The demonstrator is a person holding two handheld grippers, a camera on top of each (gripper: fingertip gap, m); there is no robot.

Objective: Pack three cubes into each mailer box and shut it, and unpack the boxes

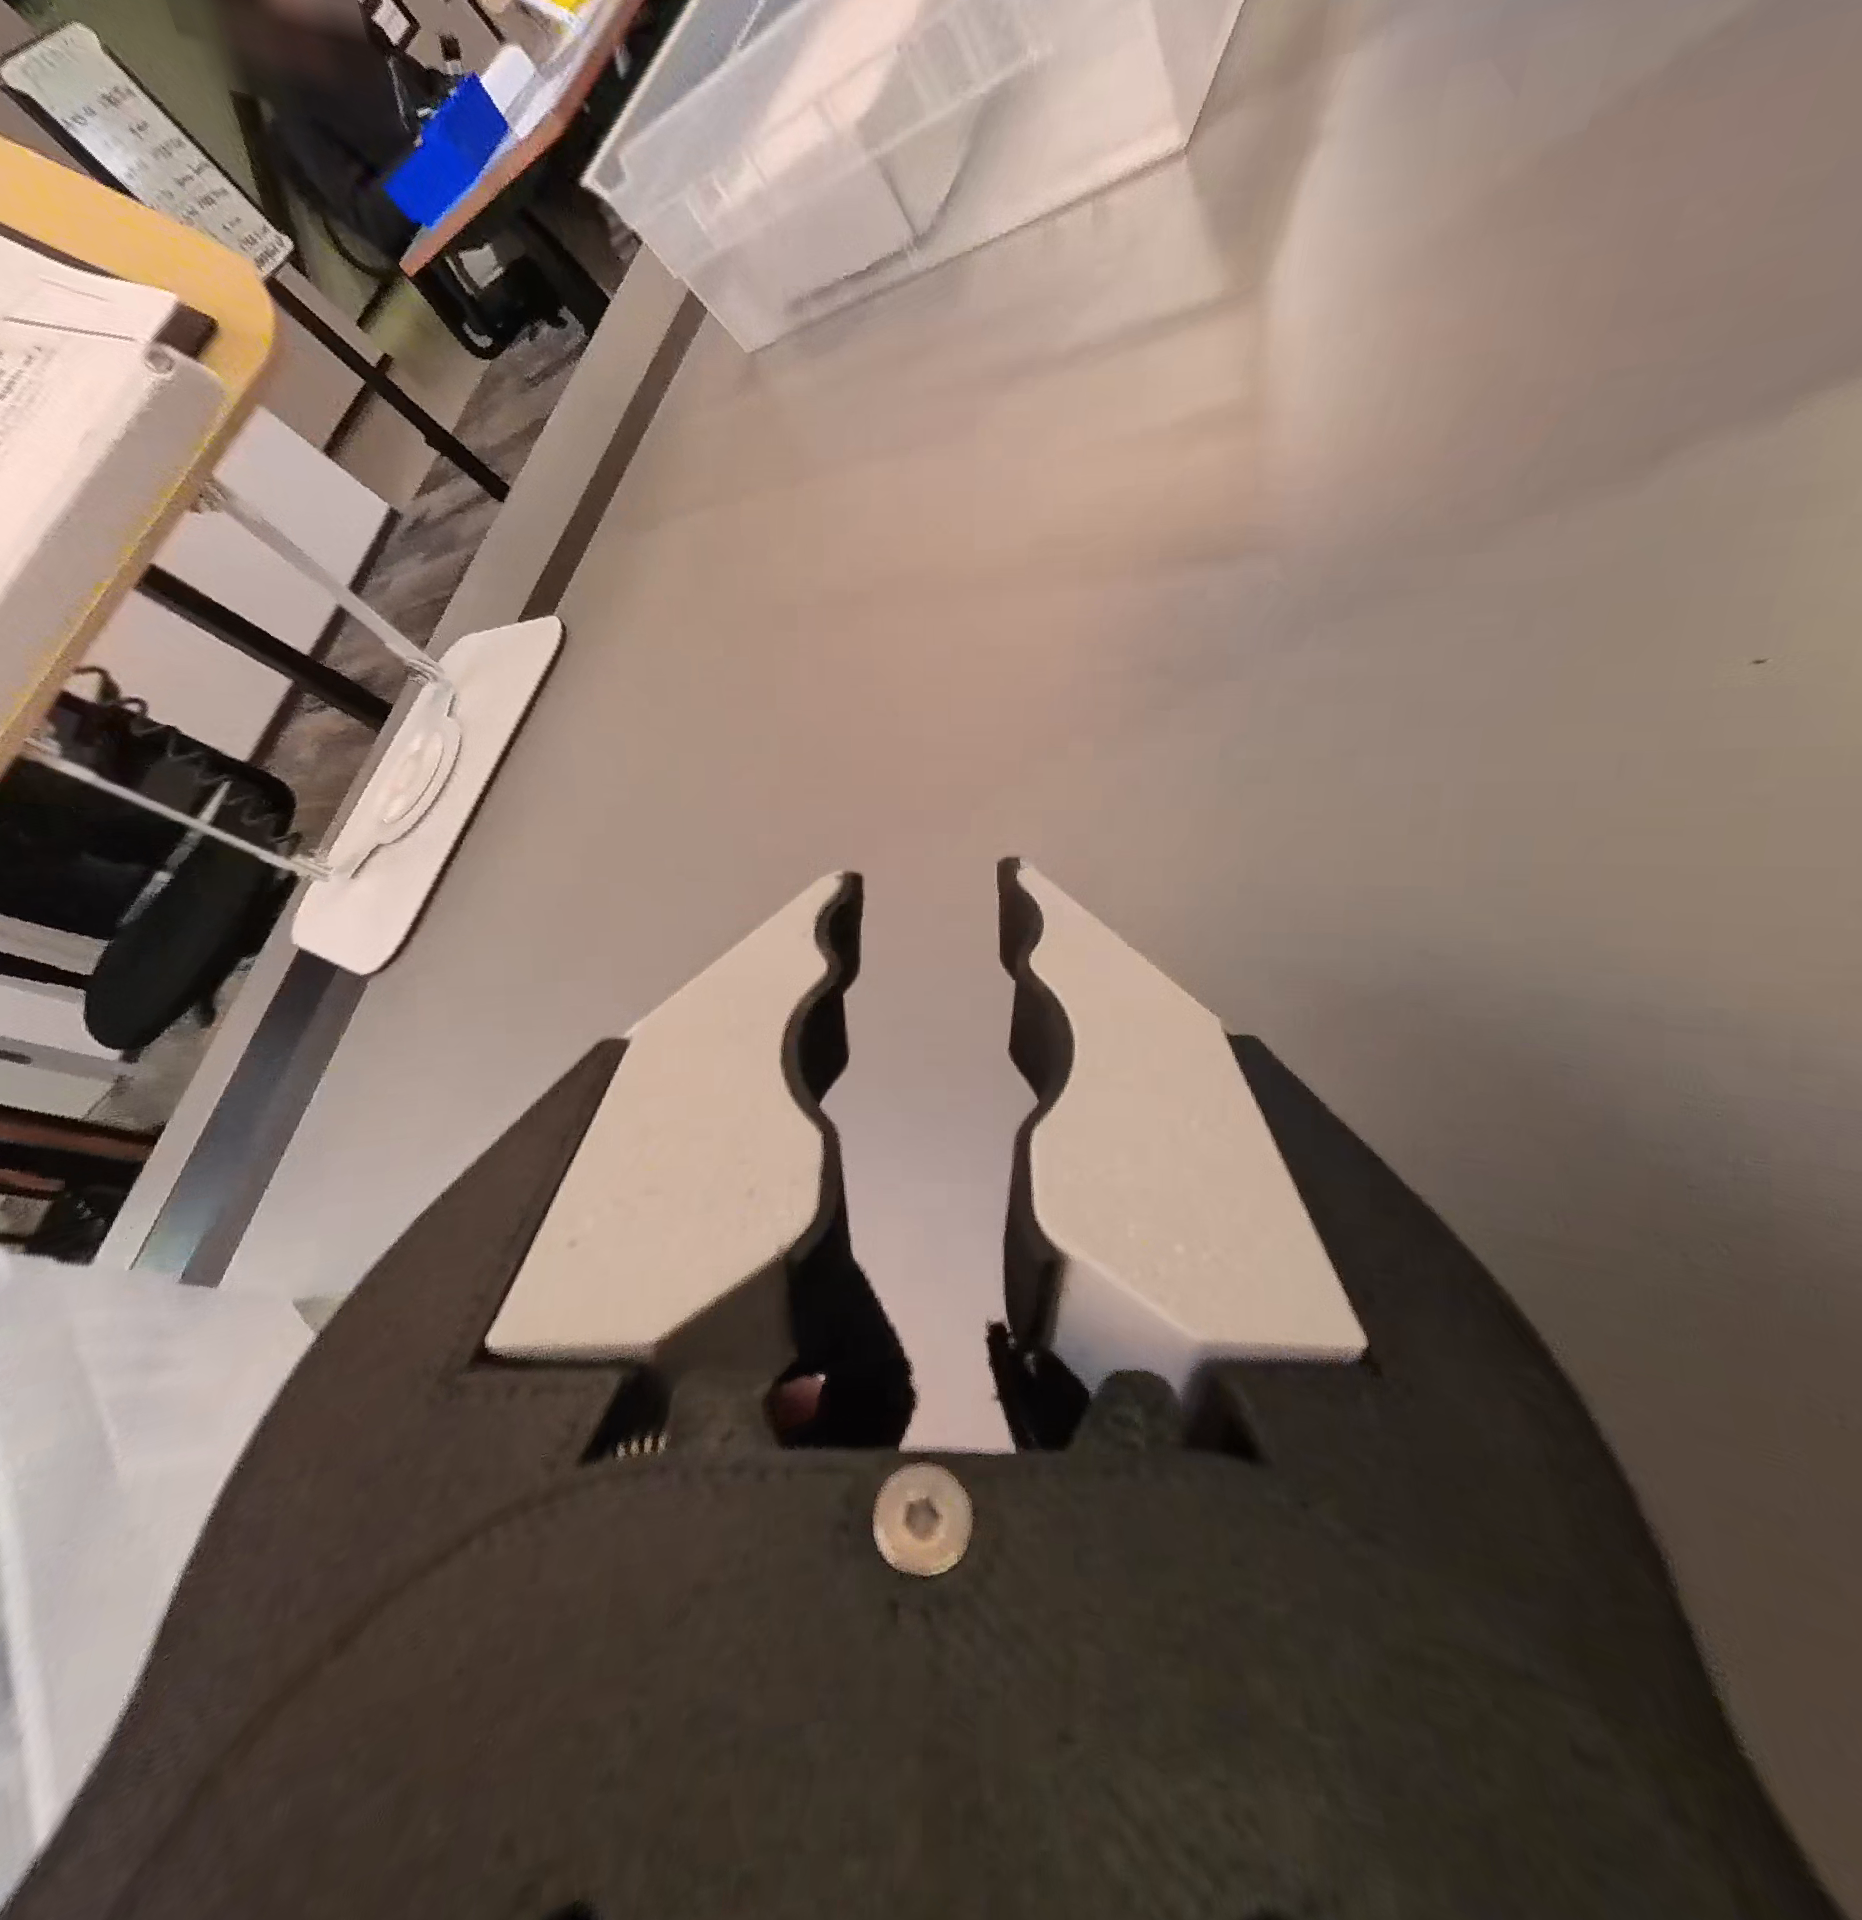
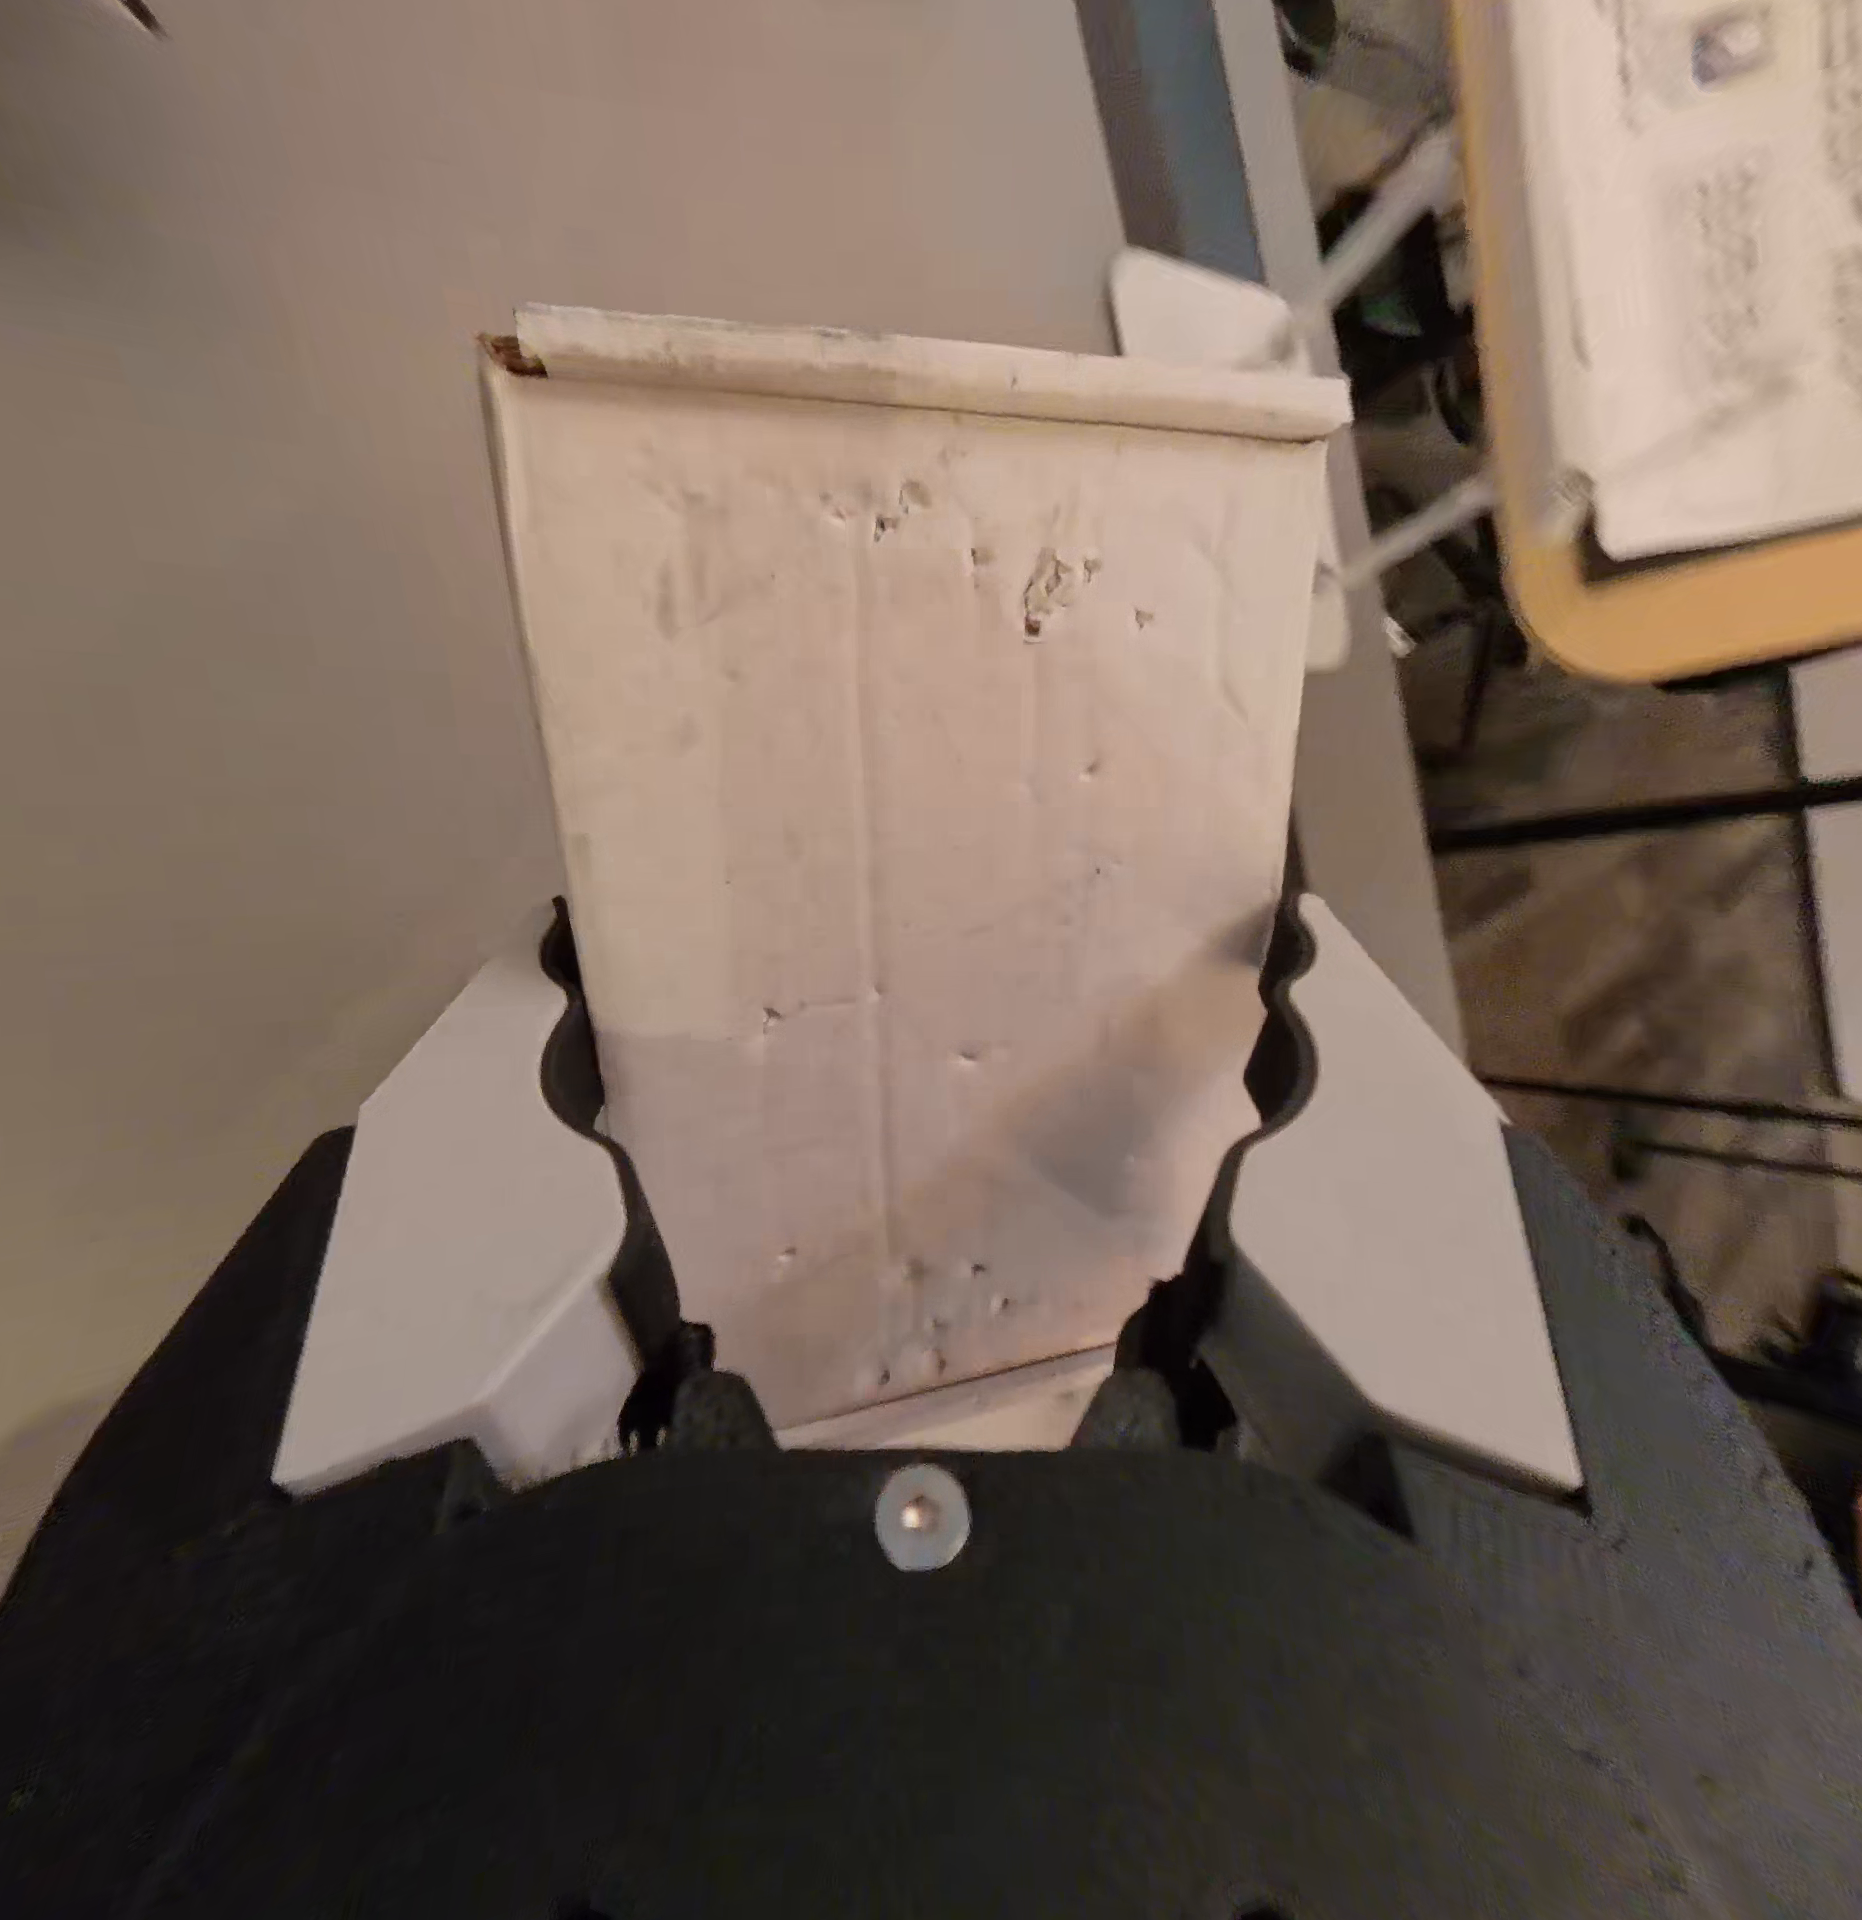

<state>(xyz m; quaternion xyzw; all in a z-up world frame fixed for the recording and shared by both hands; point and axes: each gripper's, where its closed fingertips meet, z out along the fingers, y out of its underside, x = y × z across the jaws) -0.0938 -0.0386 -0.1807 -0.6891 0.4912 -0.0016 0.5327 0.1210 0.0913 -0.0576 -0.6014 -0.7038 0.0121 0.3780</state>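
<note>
The right gripper (image 2: 922, 925) clamped the dented white mailer box (image 2: 906, 779) by its sides, probably to carry it; the left gripper (image 1: 929, 878) hovered over the desk (image 1: 1322, 779), fingers slightly apart, empty.

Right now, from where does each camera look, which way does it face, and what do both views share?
Left wrist view: sits behind the left gripper, looking along its open, empty jaws over the grey table toward a clear plastic bin.
Right wrist view: sits behind the right gripper, looking along jaws that clamp a dented white mailer box by its sides.
Shared: the grey table, and a tan-edged board with printed papers beside the table.
</note>
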